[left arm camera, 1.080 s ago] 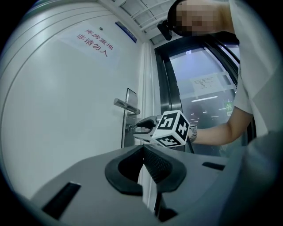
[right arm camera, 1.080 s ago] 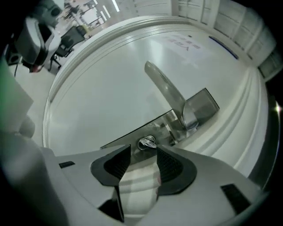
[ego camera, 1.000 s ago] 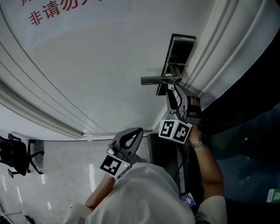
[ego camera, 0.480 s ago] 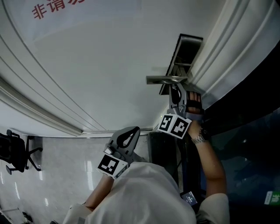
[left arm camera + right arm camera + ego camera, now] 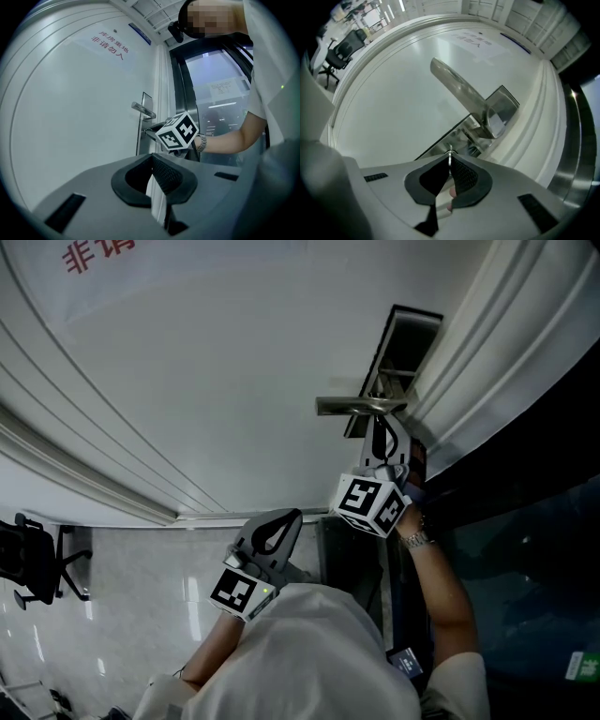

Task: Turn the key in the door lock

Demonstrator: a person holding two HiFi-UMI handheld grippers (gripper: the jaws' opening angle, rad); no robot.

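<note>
The white door (image 5: 216, 381) carries a silver lever handle (image 5: 352, 407) on a dark lock plate (image 5: 405, 343). My right gripper (image 5: 379, 435) reaches level to the lock just under the handle (image 5: 459, 89). Its jaws are closing, and the thin metal head of the key (image 5: 450, 157) sits pinched between the pads. The keyhole itself is hidden behind the jaws. My left gripper (image 5: 292, 517) hangs back lower left of the lock, shut, with nothing between its pads (image 5: 165, 174). From there I see the right gripper's marker cube (image 5: 177, 132) at the lock.
A red-lettered sign (image 5: 94, 254) is on the door's upper part. The moulded door frame (image 5: 497, 352) and dark glass panels (image 5: 534, 549) stand to the right. An office chair (image 5: 33, 563) stands on the glossy floor at far left.
The right gripper's jaws have closed onto the key, and the gripper has rolled, turning its marker cube. The left gripper has stayed where it was.
</note>
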